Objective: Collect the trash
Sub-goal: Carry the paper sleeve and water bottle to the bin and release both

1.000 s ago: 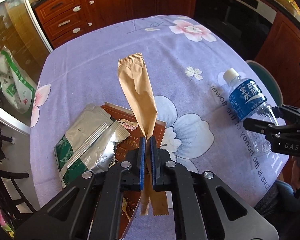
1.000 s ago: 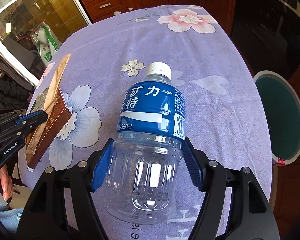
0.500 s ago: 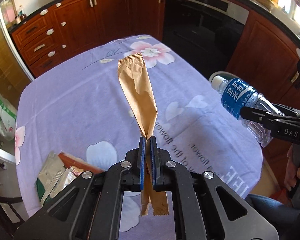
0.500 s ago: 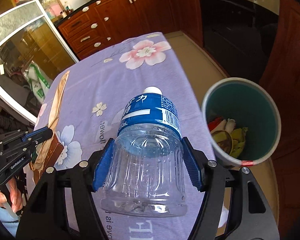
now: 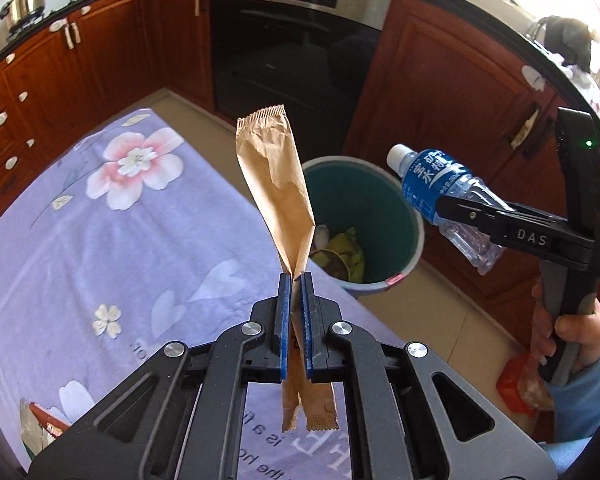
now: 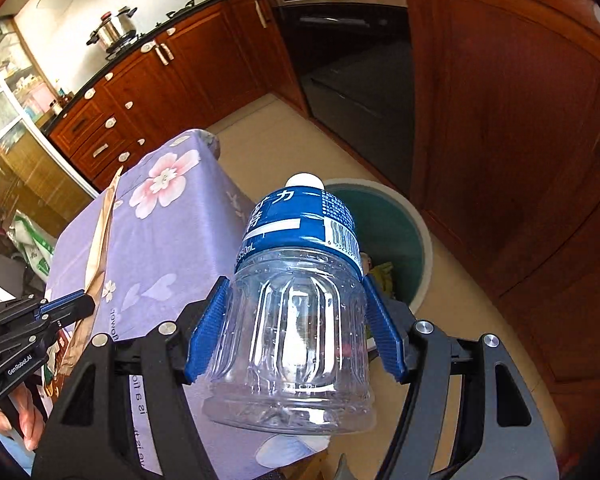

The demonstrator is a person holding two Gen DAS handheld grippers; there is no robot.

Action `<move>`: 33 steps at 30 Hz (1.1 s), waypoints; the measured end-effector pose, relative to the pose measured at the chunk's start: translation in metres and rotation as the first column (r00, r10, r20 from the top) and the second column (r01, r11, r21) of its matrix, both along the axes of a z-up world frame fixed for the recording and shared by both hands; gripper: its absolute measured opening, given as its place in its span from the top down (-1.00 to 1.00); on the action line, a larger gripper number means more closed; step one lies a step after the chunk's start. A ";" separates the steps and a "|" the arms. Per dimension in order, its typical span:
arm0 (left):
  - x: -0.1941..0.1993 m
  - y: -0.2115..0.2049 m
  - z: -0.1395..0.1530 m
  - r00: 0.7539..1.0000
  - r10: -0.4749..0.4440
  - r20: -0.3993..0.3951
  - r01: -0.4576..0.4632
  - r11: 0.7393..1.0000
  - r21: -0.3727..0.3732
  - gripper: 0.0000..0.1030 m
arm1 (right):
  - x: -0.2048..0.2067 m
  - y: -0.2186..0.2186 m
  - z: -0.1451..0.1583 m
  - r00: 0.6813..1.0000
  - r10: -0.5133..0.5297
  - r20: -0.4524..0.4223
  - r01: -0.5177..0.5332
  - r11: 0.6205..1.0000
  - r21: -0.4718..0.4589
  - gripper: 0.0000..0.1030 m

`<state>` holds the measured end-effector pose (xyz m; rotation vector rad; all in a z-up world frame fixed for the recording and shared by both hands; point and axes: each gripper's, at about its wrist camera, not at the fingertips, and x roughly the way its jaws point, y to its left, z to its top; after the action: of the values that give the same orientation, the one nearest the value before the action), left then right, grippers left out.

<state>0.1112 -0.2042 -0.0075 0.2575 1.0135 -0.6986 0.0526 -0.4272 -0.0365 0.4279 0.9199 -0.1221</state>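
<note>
My left gripper (image 5: 296, 280) is shut on a long brown paper wrapper (image 5: 274, 184) and holds it up over the table's edge, in line with the teal trash bin (image 5: 384, 204) on the floor. My right gripper (image 6: 296, 312) is shut on an empty clear plastic bottle (image 6: 296, 320) with a blue label and white cap, held in the air just before the bin (image 6: 400, 240). The bottle (image 5: 432, 184) and right gripper also show in the left wrist view, right of the bin. The bin holds yellow-green scraps.
The table has a purple flowered cloth (image 5: 100, 240). More wrappers and a brown box lie at its near left corner (image 5: 40, 428). Wooden cabinets (image 6: 520, 120) and a black oven (image 5: 300, 48) stand behind the bin. Tiled floor surrounds it.
Both grippers have lifted off the table and swung right toward the bin, carrying the wrapper and the bottle. The bin is now in full view in both wrist views.
</note>
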 end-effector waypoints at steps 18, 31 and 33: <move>0.056 -0.139 -0.084 0.969 -0.070 -0.236 0.092 0.993 0.081 0.66 | 0.024 -0.057 -0.048 0.993 -0.047 -0.105 0.055 0.996 0.069 -0.23; 0.076 -0.136 -0.093 0.978 -0.011 -0.207 0.034 0.994 0.107 -0.24 | 0.052 -0.070 -0.076 0.987 -0.026 -0.161 0.041 0.995 0.095 -0.23; 0.075 -0.135 -0.091 0.979 -0.013 -0.202 0.036 0.993 0.114 -0.27 | 0.054 -0.071 -0.080 0.986 -0.020 -0.167 0.036 0.995 0.097 -0.23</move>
<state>0.1861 -0.3394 -0.0986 0.3062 1.2486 -0.6982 0.1061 -0.4982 -0.1168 0.5296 1.0870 -0.1395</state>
